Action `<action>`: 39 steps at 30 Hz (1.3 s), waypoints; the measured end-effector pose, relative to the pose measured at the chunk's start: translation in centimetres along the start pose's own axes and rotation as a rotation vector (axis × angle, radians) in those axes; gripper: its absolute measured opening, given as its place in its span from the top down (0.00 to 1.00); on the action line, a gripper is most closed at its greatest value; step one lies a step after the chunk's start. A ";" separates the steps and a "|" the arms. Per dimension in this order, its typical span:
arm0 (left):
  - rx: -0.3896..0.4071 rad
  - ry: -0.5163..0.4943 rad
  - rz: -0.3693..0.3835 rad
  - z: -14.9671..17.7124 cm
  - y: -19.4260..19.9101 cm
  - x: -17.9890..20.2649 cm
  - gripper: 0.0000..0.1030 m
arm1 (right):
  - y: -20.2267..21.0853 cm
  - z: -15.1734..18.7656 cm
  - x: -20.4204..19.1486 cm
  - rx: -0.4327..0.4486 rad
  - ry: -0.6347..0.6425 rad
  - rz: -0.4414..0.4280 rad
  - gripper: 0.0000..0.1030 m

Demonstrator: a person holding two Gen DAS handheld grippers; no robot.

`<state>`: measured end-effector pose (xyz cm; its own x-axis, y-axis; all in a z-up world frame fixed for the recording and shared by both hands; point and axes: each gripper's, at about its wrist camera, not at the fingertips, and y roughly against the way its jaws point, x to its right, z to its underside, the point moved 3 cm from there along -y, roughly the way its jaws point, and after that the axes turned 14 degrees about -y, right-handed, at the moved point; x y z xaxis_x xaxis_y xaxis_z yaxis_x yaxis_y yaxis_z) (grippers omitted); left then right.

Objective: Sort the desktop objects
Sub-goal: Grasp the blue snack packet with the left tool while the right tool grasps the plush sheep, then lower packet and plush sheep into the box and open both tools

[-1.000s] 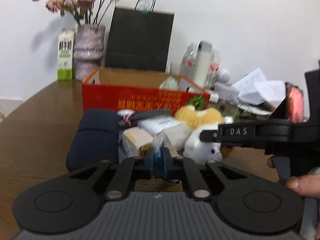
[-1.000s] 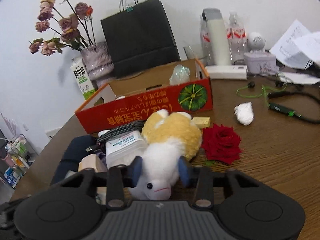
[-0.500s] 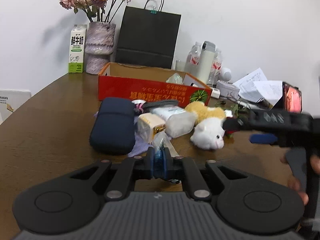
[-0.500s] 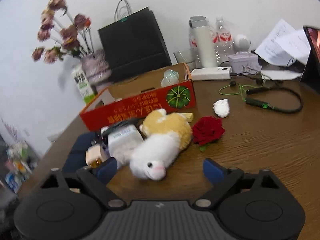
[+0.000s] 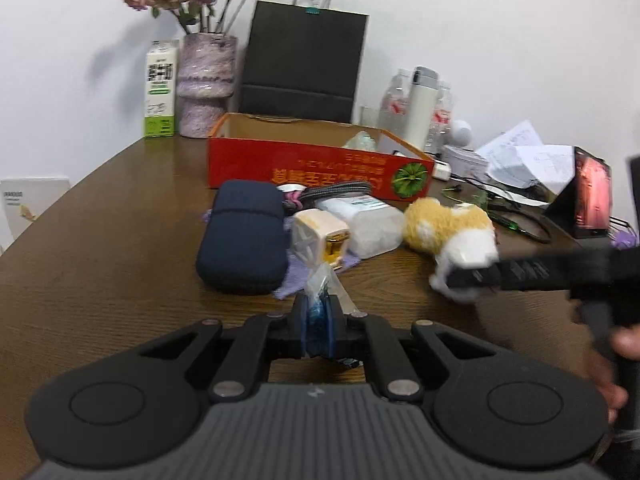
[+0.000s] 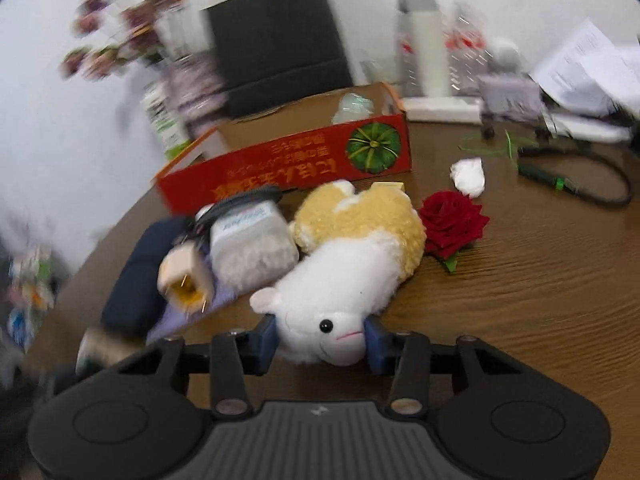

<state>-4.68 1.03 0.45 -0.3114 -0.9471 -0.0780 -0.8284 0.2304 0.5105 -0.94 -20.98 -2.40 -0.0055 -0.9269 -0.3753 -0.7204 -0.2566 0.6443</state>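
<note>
While the right gripper (image 6: pixel 320 338) closes its blue pads around the fluffy plush toy's (image 6: pixel 352 264) white head on the woodgrain bench (image 6: pixel 540 280), the left gripper (image 5: pixel 319 330) pinches a crinkly clear wrapper (image 5: pixel 320 284).

Clutter left of plush toy (image 6: pixel 352 264); bare table (image 6: pixel 540 280) right.

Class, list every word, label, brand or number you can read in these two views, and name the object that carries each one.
Nothing can be quoted with confidence.
Milk carton: dark characters on a white panel, too blurred.
Red cardboard box: yellow upside-down characters beside a green pumpkin picture, unreadable.
White tissue pack: blue script, too blurred.
White card at the left edge: small print, too small.
Loose papers: print too small.
</note>
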 end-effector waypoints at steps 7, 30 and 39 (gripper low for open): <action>-0.062 -0.143 0.046 1.3 -0.8 2.3 0.44 | 5.2 2.9 2.8 -0.046 0.041 0.024 0.32; -0.027 -0.164 0.022 1.1 0.3 5.5 0.95 | 5.8 2.2 1.1 0.163 0.026 0.033 0.56; 0.080 -0.035 0.015 -2.8 1.8 2.5 0.95 | 6.8 -0.1 -0.2 0.196 -0.002 -0.054 0.56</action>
<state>-5.68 -1.57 3.57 -0.3392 -0.9352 -0.1013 -0.8576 0.2632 0.4419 -5.78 -22.59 2.16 0.0356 -0.9125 -0.4074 -0.8409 -0.2476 0.4812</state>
